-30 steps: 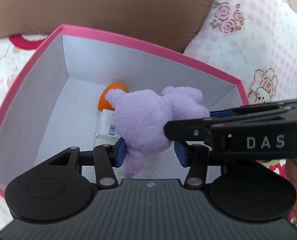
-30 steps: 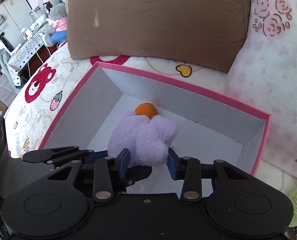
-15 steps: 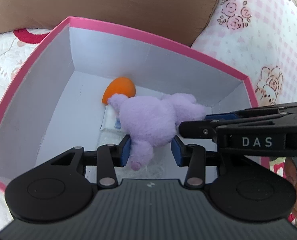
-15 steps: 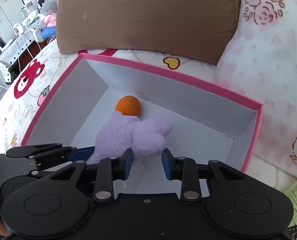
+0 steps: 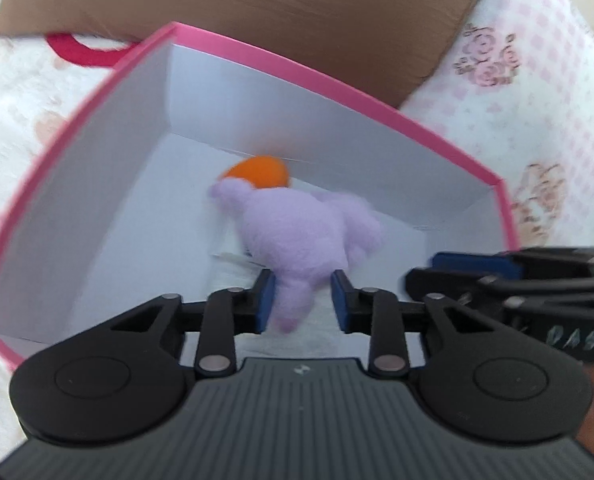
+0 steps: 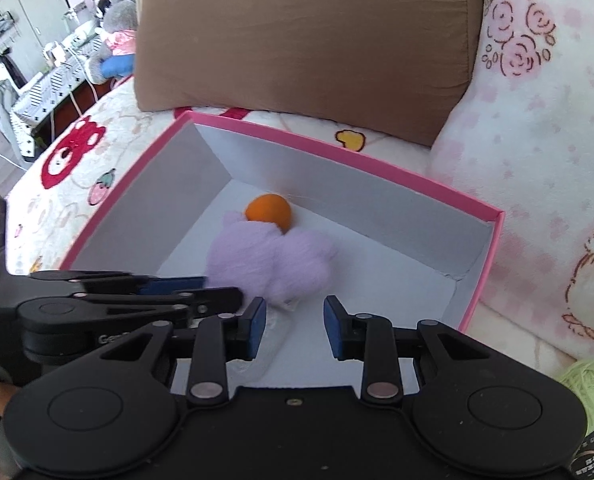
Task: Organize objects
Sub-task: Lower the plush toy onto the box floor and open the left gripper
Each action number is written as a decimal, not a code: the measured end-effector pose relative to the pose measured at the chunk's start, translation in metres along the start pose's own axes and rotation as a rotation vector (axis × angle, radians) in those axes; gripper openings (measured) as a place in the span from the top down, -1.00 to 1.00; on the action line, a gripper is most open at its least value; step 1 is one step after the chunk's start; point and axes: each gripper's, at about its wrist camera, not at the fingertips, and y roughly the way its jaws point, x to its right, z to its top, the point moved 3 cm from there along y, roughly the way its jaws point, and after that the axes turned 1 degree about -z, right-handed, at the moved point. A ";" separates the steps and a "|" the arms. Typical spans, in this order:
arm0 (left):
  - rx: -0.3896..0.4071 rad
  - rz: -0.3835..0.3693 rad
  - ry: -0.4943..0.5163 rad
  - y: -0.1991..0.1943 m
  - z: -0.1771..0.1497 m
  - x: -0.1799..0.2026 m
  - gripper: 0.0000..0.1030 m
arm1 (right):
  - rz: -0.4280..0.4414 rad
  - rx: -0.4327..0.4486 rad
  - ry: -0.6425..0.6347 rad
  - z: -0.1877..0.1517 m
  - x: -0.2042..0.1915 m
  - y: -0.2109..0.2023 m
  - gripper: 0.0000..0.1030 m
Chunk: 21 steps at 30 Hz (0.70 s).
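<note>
A purple plush toy (image 5: 297, 232) lies on the floor of the pink-rimmed white box (image 5: 297, 64), against an orange ball (image 5: 261, 172). My left gripper (image 5: 303, 300) hangs over the box's near side. Its jaws are closing, with the plush's leg between them. The left pad touches the leg and the right pad stands clear. In the right wrist view the plush (image 6: 273, 260) and the ball (image 6: 269, 210) sit mid-box (image 6: 337, 152). My right gripper (image 6: 293, 320) is narrowly open just short of the plush, with nothing in it. The left gripper (image 6: 201, 290) reaches in beside it.
A white packet (image 5: 233, 248) shows under the plush, and clear plastic (image 6: 273, 340) lies near my right pads. A brown pillow (image 6: 297, 40) and a pink rose-print pillow (image 6: 537, 160) back the box. Green yarn (image 6: 589, 384) sits at the right edge.
Both grippers have drawn back from the plush, which now rests lower on the box floor. The right pads no longer flank it. The left jaws have narrowed around its leg.
</note>
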 end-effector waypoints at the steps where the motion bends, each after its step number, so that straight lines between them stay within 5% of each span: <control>1: -0.001 -0.024 -0.015 0.002 0.001 0.001 0.49 | 0.003 -0.001 -0.003 -0.001 -0.001 -0.001 0.31; 7: -0.031 -0.150 -0.111 0.012 0.002 0.002 0.55 | -0.016 0.012 -0.016 -0.008 -0.001 -0.007 0.30; 10: 0.006 -0.097 -0.073 -0.001 0.004 0.004 0.54 | -0.017 0.020 -0.022 -0.010 0.000 -0.010 0.29; 16: 0.056 -0.012 -0.078 -0.012 0.015 -0.008 0.18 | -0.023 0.018 -0.140 -0.013 -0.015 -0.007 0.24; 21: 0.072 0.052 -0.083 -0.003 0.022 -0.014 0.18 | -0.019 -0.002 -0.185 -0.010 -0.026 0.014 0.06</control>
